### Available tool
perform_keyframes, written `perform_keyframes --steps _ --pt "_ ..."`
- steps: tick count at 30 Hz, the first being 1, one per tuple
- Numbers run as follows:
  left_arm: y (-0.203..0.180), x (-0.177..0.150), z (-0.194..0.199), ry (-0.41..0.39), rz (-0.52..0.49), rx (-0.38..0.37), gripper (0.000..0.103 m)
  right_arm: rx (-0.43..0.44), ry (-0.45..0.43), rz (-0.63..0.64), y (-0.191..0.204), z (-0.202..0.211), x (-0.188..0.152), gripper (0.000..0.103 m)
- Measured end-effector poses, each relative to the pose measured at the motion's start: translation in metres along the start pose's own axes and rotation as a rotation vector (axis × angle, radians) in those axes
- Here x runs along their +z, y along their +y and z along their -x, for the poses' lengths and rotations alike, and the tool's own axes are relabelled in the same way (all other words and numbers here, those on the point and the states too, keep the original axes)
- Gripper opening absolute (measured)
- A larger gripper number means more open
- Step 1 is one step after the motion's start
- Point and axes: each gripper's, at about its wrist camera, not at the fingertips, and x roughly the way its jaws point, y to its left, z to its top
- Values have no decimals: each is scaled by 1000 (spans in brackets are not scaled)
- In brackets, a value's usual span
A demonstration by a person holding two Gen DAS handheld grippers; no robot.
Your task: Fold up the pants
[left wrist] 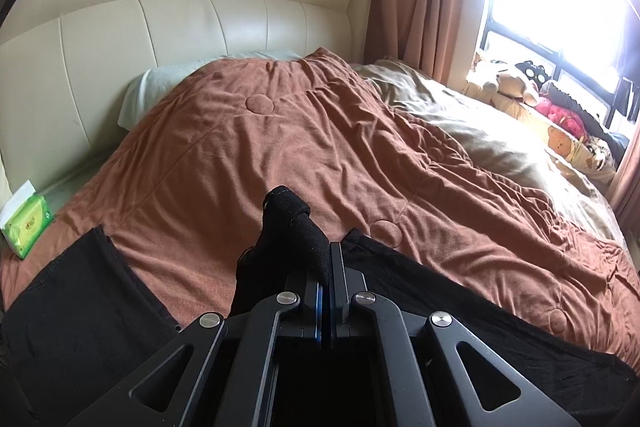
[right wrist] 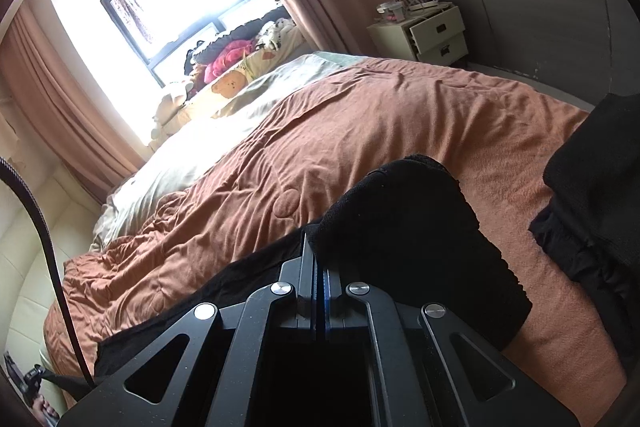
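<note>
The black pants (left wrist: 432,303) hang over the near part of a brown quilt (left wrist: 280,139) on the bed. My left gripper (left wrist: 326,259) is shut on a bunched fold of the pants, and a tuft of the cloth sticks up just left of its fingertips. One black panel (left wrist: 76,307) droops at the lower left. In the right wrist view my right gripper (right wrist: 318,251) is shut on the pants (right wrist: 404,227) too. There the cloth bulges up and to the right of the closed jaws and trails off to the lower left.
A cream padded headboard (left wrist: 160,27) and a green tissue pack (left wrist: 28,223) are at the left. Plush toys (right wrist: 232,55) line the bright window sill. A nightstand (right wrist: 424,31) stands past the bed's far corner. More dark cloth (right wrist: 592,187) is piled at the right edge.
</note>
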Motion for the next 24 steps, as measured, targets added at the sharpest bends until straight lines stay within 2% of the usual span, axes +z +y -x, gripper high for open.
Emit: perform_keyframes --steps 11,24 --pt "-48 4 -97 63 -41 50 2 -90 25 16 27 -89 11 0" --pt "-82 -6 -174 110 -98 114 2 -159 44 40 44 -150 19 0"
